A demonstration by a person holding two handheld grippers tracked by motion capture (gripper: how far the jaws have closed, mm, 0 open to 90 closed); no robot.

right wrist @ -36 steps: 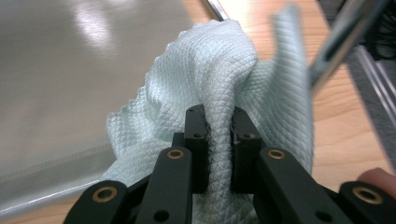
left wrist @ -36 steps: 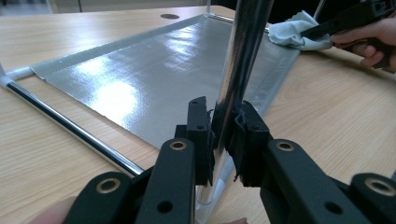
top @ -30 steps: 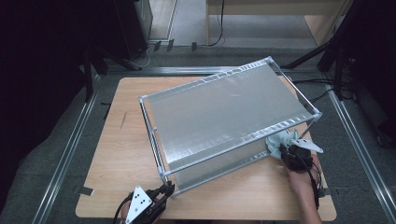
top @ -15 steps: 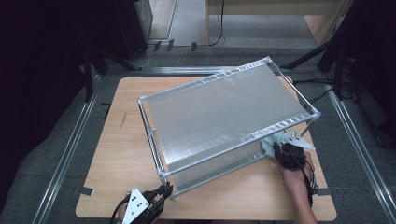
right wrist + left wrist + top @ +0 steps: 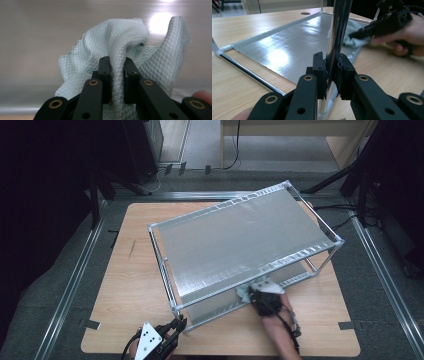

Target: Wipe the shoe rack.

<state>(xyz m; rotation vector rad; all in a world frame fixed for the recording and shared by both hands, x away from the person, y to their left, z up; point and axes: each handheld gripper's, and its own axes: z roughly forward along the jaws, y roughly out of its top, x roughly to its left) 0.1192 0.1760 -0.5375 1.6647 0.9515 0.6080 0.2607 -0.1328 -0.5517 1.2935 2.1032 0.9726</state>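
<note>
A metal two-tier rack [image 5: 240, 237] stands askew on the wooden table. My left gripper [image 5: 177, 325] sits at the rack's near-left corner, and in the left gripper view it [image 5: 331, 72] is shut on the chrome corner post [image 5: 338, 30]. My right gripper [image 5: 252, 295] reaches under the top shelf at the front edge of the lower shelf [image 5: 287, 45]. It [image 5: 117, 67] is shut on a pale green waffle-weave cloth [image 5: 120, 37], which bunches up against the shiny shelf surface [image 5: 37, 37]. The cloth [image 5: 354, 41] lies on the lower shelf in the left gripper view.
The wooden table [image 5: 130, 285] has bare strips to the left of the rack and along its near edge. Metal rails [image 5: 75, 275] run down both sides of the table. Cables [image 5: 340, 215] trail off behind the rack's far-right corner.
My right hand has slid the cloth leftward along the lower shelf's front edge, from the right corner towards the middle. The left gripper has stayed on the post.
</note>
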